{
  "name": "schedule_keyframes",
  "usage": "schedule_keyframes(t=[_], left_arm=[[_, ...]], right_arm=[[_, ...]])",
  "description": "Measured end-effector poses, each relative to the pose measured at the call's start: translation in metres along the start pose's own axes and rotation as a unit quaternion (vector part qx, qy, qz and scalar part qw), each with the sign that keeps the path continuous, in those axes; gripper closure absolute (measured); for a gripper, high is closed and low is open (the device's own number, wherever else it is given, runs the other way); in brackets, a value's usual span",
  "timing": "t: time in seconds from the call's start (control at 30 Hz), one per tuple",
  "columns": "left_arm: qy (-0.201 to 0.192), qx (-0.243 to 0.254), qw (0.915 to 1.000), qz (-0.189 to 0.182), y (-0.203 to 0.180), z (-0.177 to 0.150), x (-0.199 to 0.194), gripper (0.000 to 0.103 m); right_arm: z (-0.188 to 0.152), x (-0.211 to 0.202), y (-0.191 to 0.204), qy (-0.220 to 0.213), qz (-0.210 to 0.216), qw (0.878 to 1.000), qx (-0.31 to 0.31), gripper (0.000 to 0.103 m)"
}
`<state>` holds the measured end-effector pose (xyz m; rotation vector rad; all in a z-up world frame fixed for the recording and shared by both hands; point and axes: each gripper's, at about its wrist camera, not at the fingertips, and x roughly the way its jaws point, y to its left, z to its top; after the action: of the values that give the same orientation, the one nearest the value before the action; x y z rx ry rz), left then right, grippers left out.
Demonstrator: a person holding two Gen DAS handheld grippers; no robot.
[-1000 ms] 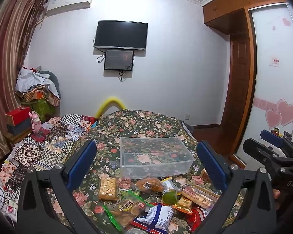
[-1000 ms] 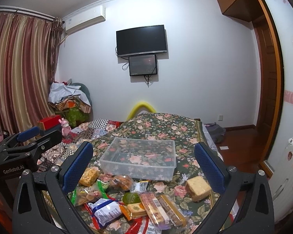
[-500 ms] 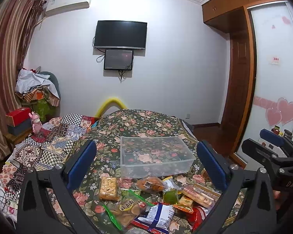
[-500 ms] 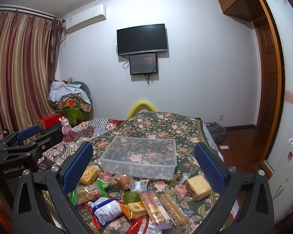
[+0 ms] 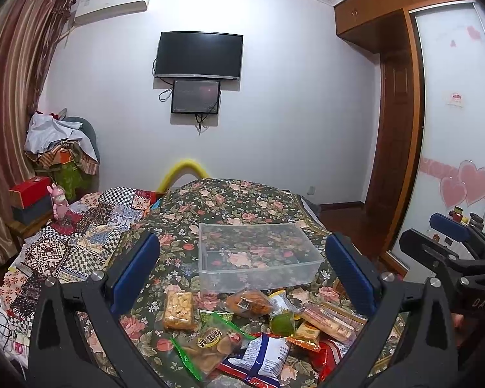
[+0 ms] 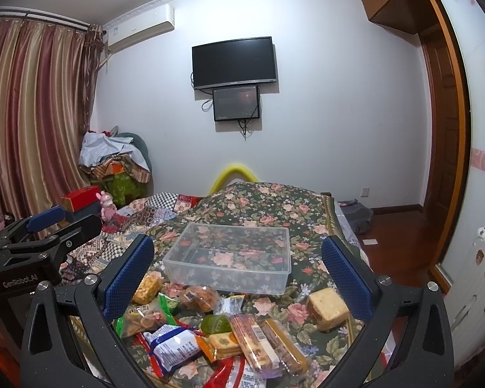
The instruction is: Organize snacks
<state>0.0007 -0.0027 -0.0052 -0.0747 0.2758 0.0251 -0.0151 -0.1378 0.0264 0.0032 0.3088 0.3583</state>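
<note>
A clear plastic box stands empty on the floral bedspread. Several wrapped snacks lie in a heap in front of it: a yellow cake bar, a round bun, a green-edged bag, a blue-white packet, long biscuit packs and a square cake off to the right. My left gripper is open and empty above the heap. My right gripper is open and empty too. Each gripper shows at the edge of the other's view.
The floral bedspread covers the bed, with a patchwork quilt on its left. A TV hangs on the far wall. A wardrobe and wooden door stand on the right. Clutter piles sit by the curtain.
Both views shift only slightly; the grippers stay open and the snacks and box have not moved.
</note>
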Motion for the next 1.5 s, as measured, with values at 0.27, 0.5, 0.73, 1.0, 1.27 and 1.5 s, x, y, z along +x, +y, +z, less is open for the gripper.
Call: schedule_keyframes(t=[0.27,0.5,0.73,1.0,1.27,1.5], left_arm=[[-0.003,0.007,1.0,-0.001,-0.002,0.0,-0.002,0.0],[0.0,0.008,0.9999,-0.006,-0.001,-0.003,0.003,0.0],[0.036,0.009,0.9993,0.001,0.01,-0.011,0.023,0.0],[0.098,0.015,0.995,0.011,0.036,-0.035,0.056,0.0],[0.163,-0.009,0.9861,0.031,0.071,-0.06,0.099,0.009],[0.235,-0.02,0.9711,0.038,0.091,-0.086,0.145,0.02]], right_arm=[[-0.001,0.001,-0.001,0.001,-0.001,1.0,0.002,0.0],[-0.001,0.004,-0.004,0.004,-0.006,1.0,0.005,0.0],[-0.013,0.015,-0.017,0.027,-0.025,0.999,0.008,0.0],[-0.03,0.036,-0.051,0.077,-0.056,0.995,0.018,0.0],[-0.054,0.063,-0.077,0.145,-0.077,0.986,0.02,0.0],[-0.07,0.094,-0.103,0.194,-0.084,0.977,0.027,0.001]])
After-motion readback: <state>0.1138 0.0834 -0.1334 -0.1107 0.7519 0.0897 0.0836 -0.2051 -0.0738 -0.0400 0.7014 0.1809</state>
